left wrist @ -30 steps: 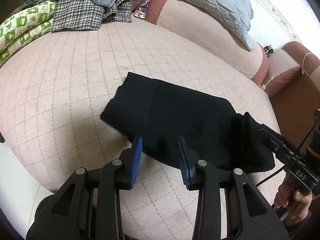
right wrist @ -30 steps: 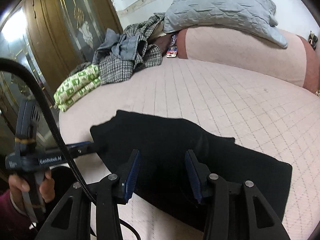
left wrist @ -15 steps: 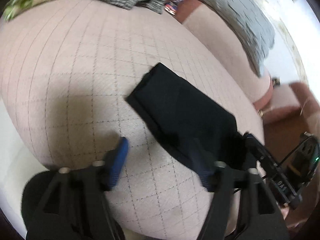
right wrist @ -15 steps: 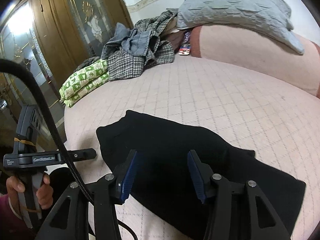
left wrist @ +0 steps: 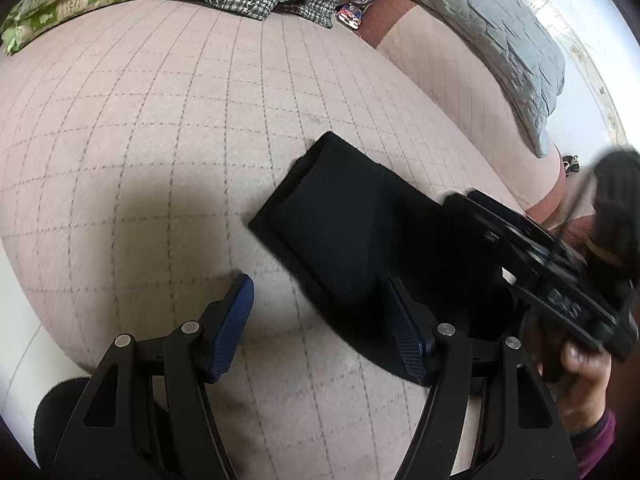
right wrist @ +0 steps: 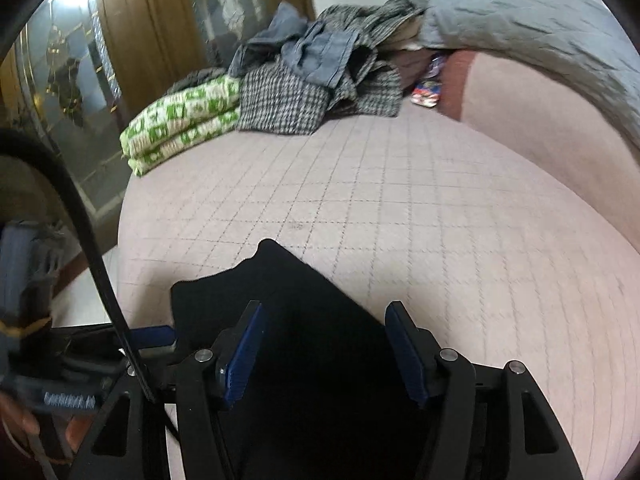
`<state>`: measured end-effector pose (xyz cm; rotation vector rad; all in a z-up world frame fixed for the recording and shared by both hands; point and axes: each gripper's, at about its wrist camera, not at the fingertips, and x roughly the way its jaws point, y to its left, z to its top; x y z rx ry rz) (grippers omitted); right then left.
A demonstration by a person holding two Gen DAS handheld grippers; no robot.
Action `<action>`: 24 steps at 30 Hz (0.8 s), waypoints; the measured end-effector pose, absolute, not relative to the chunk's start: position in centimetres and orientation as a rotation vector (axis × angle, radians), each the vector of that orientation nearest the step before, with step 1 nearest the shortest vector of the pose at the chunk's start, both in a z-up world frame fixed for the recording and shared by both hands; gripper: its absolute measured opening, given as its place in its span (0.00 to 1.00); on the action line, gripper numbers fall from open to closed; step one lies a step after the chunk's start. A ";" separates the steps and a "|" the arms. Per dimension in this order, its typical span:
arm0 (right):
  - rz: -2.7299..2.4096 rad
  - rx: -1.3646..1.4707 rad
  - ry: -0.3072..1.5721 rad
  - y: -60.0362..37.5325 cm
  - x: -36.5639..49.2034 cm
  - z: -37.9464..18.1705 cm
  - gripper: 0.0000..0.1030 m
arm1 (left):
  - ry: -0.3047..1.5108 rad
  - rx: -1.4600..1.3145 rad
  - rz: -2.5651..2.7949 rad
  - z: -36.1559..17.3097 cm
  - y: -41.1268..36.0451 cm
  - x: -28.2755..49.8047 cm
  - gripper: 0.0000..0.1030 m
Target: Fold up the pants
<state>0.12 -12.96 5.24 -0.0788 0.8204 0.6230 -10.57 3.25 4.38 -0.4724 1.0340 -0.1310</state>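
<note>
Both tongs stand spread wide and grip nothing. Left tongs [left wrist: 320, 320] hang above the near edge of the bed, with one blue pad over bare cover and the other over the near edge of the black pants [left wrist: 344, 232]. Right tongs [right wrist: 324, 344] hang over the same cloth, their two pads apart with the dark fabric showing between them; whether the pads touch it cannot be told.

The pants lie folded into a flat dark oblong on the bed [left wrist: 160, 128], near its front edge, one squared end pointing toward the middle of the cover. In the right wrist view the pants [right wrist: 288, 288] reach from the lower frame up to a corner that ends on the pink checked cover.

In the left wrist view, the right tongs' black body [left wrist: 532, 256] comes in from the right side over the far end of the pants, held by a hand [left wrist: 576, 376] in a dark red sleeve.

At the far edge of the bed lie a folded green-and-white cloth [right wrist: 180, 124], a heap of houndstooth and grey-blue clothes [right wrist: 316, 80] and a grey quilted pillow [left wrist: 492, 28] on the pink bolster [left wrist: 440, 64].
</note>
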 end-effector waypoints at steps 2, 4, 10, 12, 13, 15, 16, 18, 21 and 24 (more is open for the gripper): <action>0.651 -0.115 0.855 -11.6 1.8 4.6 0.58 | 1.020 -0.466 -0.134 4.2 3.3 -10.3 0.65; 0.680 -0.154 0.880 -10.1 3.2 4.0 0.58 | 1.003 -0.461 -0.136 4.0 3.2 -10.2 0.65; 0.755 -0.213 0.970 -6.2 5.9 1.3 0.37 | 0.962 -0.445 -0.148 3.7 2.7 -9.7 0.67; 0.750 -0.190 0.930 -6.2 5.3 1.9 0.19 | 0.937 -0.466 -0.164 3.9 2.8 -9.2 0.50; 0.756 -0.177 0.910 -6.4 4.9 2.3 0.11 | 0.939 -0.482 -0.190 3.9 2.9 -9.1 0.27; 0.743 -0.142 0.846 -7.6 3.5 4.1 0.10 | 0.921 -0.510 -0.251 4.6 3.1 -9.0 0.22; 0.740 -0.115 0.813 -8.4 2.9 5.2 0.10 | 0.892 -0.494 -0.267 5.4 2.9 -9.3 0.20; 0.747 -0.043 0.731 -10.6 1.0 8.2 0.10 | 0.818 -0.454 -0.308 7.6 2.4 -10.5 0.17; 0.734 0.039 0.606 -15.6 -2.7 12.6 0.10 | 0.684 -0.370 -0.436 12.5 -0.1 -12.9 0.17; 0.682 0.129 0.514 -21.6 -6.6 14.8 0.10 | 0.594 -0.274 -0.581 15.8 -4.2 -15.3 0.17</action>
